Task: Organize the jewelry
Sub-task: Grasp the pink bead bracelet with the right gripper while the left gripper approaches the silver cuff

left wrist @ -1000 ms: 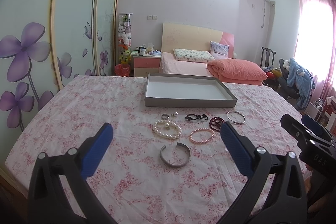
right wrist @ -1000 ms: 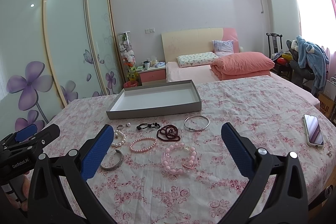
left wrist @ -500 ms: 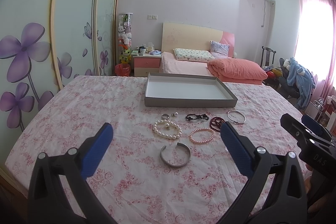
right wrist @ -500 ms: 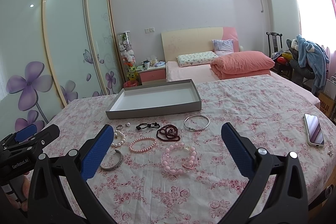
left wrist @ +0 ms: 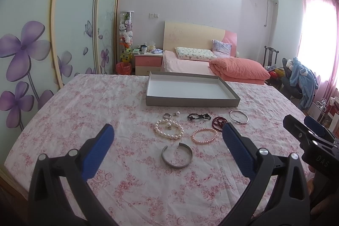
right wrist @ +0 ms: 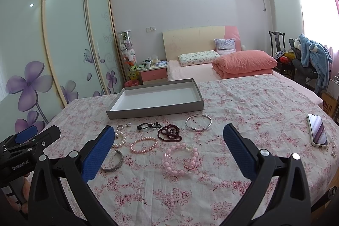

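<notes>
An empty grey tray (left wrist: pixel 191 102) (right wrist: pixel 154 109) sits on the floral tablecloth. In front of it lie a silver cuff (left wrist: pixel 177 154) (right wrist: pixel 113 161), a white pearl bracelet (left wrist: pixel 168 129), a pink pearl bracelet (left wrist: pixel 204 136) (right wrist: pixel 144 144), a big pink bead bracelet (right wrist: pixel 180 159), a dark red bead bracelet (right wrist: pixel 169 133), a black bead piece (right wrist: pixel 149 126), a silver bangle (right wrist: pixel 198 122) and a ring (left wrist: pixel 166 115). My left gripper (left wrist: pixel 167 139) is open and empty above the cuff. My right gripper (right wrist: pixel 168 140) is open and empty above the pink bracelets.
A phone (right wrist: pixel 317 130) lies on the table at the right. A bed with a pink quilt (right wrist: pixel 243 64) stands behind the table. Wardrobe doors with purple flowers (left wrist: pixel 25 50) line the left side.
</notes>
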The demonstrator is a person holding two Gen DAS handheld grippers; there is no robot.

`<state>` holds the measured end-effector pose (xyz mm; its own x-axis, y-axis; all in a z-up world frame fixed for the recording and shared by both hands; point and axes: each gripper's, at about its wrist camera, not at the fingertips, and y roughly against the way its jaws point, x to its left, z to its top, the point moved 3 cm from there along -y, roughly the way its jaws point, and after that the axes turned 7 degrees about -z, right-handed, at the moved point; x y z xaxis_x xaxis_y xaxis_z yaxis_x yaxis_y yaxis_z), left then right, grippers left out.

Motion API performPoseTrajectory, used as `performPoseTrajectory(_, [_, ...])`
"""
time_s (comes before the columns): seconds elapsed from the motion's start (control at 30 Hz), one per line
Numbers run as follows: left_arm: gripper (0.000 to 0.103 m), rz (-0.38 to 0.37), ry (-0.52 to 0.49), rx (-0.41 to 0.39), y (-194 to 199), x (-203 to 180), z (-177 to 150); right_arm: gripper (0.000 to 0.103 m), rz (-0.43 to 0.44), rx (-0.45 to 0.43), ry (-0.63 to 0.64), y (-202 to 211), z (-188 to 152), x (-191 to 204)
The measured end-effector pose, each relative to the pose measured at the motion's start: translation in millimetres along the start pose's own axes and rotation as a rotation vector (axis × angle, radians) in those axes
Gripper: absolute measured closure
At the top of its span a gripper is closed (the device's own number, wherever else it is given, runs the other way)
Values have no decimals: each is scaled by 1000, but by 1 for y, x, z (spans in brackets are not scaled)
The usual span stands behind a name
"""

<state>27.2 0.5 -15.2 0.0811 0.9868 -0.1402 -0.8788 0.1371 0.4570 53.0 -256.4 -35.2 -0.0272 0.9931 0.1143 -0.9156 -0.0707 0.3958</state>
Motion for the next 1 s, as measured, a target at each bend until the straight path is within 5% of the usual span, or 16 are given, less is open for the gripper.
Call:
performPoseTrajectory(0.33, [4, -42, 56, 113, -29, 12, -17, 2, -5, 93, -40, -22, -12, -10])
performPoseTrajectory(0.6, [4, 12, 85, 313, -78, 28, -33, 2, -38, 232, -35, -56, -20, -19])
performPoseTrajectory(1.0, [4, 42, 71, 440, -121, 30, -47, 41, -115, 505, -25, -129, -53, -29])
